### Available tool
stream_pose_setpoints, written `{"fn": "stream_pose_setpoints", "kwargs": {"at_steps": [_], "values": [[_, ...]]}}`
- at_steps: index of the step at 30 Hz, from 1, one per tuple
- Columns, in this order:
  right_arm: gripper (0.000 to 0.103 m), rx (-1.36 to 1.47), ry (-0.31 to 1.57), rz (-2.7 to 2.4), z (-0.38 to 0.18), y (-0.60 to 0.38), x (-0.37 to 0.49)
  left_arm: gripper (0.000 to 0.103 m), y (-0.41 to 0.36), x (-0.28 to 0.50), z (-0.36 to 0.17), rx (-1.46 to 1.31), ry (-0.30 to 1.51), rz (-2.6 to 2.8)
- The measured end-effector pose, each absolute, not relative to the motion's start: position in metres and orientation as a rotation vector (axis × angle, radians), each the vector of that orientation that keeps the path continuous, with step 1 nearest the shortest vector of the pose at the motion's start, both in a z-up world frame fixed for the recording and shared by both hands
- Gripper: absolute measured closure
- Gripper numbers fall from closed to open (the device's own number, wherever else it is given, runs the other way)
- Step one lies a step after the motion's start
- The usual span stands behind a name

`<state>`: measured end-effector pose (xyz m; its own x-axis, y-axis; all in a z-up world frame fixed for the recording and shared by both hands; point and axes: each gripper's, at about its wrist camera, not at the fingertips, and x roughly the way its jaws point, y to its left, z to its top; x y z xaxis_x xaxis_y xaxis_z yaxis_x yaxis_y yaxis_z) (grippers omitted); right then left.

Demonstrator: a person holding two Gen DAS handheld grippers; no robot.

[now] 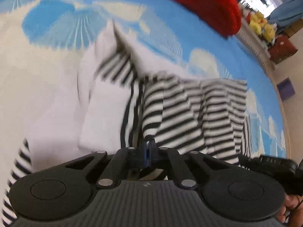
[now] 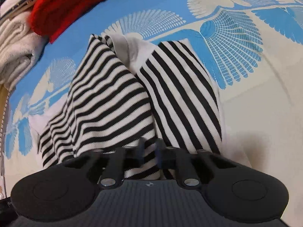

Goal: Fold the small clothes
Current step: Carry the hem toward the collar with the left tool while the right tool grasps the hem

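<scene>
Striped garment, black-and-white, soft, light and floppy by its drape: hem pinched by left gripper and right gripper, fingers narrow, best held at edges.

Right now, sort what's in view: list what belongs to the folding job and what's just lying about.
In the job:
striped garment, pinched by both grippers
left hand-held gripper
right hand-held gripper
patterned blue bedspread under it

Lying about:
red knit
cream towel
yellow soft toys, off the bed
</scene>
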<state>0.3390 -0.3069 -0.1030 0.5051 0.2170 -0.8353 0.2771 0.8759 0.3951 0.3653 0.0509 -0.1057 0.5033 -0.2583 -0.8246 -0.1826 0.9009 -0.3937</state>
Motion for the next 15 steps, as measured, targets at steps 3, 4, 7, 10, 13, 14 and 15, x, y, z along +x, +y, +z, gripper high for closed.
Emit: {"fn": "stream_pose_setpoints", "kwargs": {"at_steps": [3, 4, 7, 10, 13, 14, 15], "values": [[0.103, 0.567, 0.996, 0.012, -0.096, -0.308, 0.335, 0.101, 0.06, 0.366, -0.089, -0.45, 0.955, -0.046], [0.103, 0.586, 0.969, 0.028, -0.091, -0.309, 0.332, 0.101, 0.065, 0.365, -0.084, -0.455, 0.923, -0.036], [0.103, 0.658, 0.849, 0.064, -0.065, -0.316, 0.319, 0.102, 0.081, 0.359, -0.067, -0.481, 0.806, -0.01], [0.103, 0.706, 0.711, 0.09, -0.036, -0.326, 0.298, 0.102, 0.089, 0.355, -0.055, -0.445, 0.725, 0.016], [0.103, 0.75, 0.659, 0.087, -0.031, -0.336, 0.28, 0.103, 0.103, 0.357, -0.06, -0.498, 0.759, 0.05], [0.103, 0.766, 0.692, 0.063, -0.037, -0.34, 0.277, 0.103, 0.108, 0.359, -0.066, -0.538, 0.799, 0.05], [0.103, 0.767, 0.758, 0.032, -0.045, -0.342, 0.275, 0.103, 0.113, 0.362, -0.074, -0.582, 0.855, 0.042]]}}
